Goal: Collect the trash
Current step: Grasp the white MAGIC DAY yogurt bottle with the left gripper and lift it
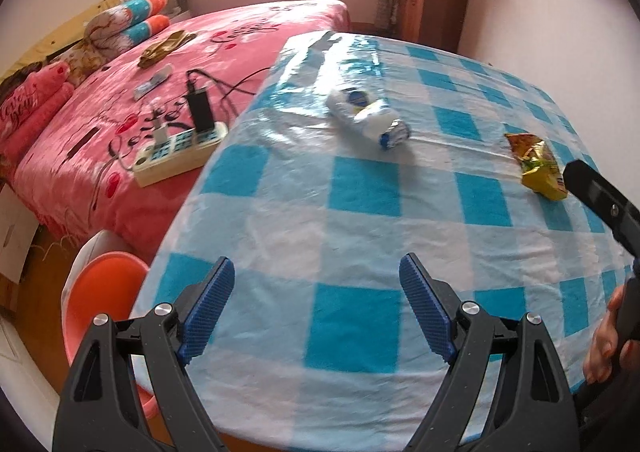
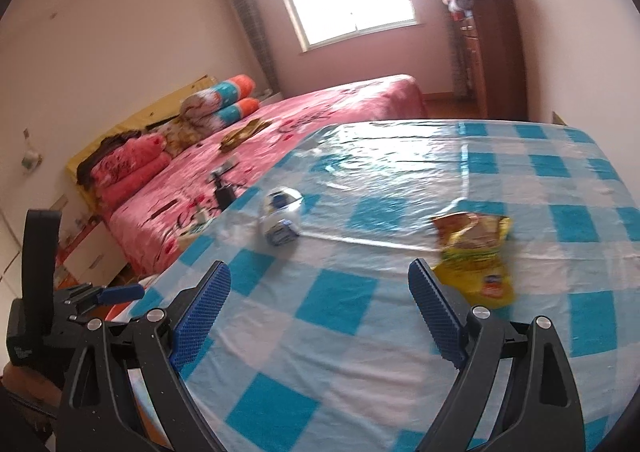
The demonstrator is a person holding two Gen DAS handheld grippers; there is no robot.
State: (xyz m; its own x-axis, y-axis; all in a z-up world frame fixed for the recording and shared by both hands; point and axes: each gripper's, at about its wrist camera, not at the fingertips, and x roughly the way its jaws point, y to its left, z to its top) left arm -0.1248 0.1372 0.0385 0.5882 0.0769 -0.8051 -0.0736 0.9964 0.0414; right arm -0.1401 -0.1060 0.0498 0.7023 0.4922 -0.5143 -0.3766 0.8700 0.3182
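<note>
Both grippers hang empty, jaws apart: the left gripper [image 1: 316, 304] faces the crushed bottle [image 1: 370, 116] ahead, the right gripper [image 2: 320, 308] nears the snack bag [image 2: 476, 252] by its right finger — probably one piece each.

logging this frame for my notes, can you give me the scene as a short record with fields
setting: bedroom, table with a blue and white checked cloth beside a pink bed
trash on table: crushed plastic bottle lying on its side; yellow snack bag lying flat
left gripper: open, empty, above the cloth
right gripper: open, empty, snack bag just beyond its right finger
on bed: power strip with plugs
beside table: orange bin
</note>
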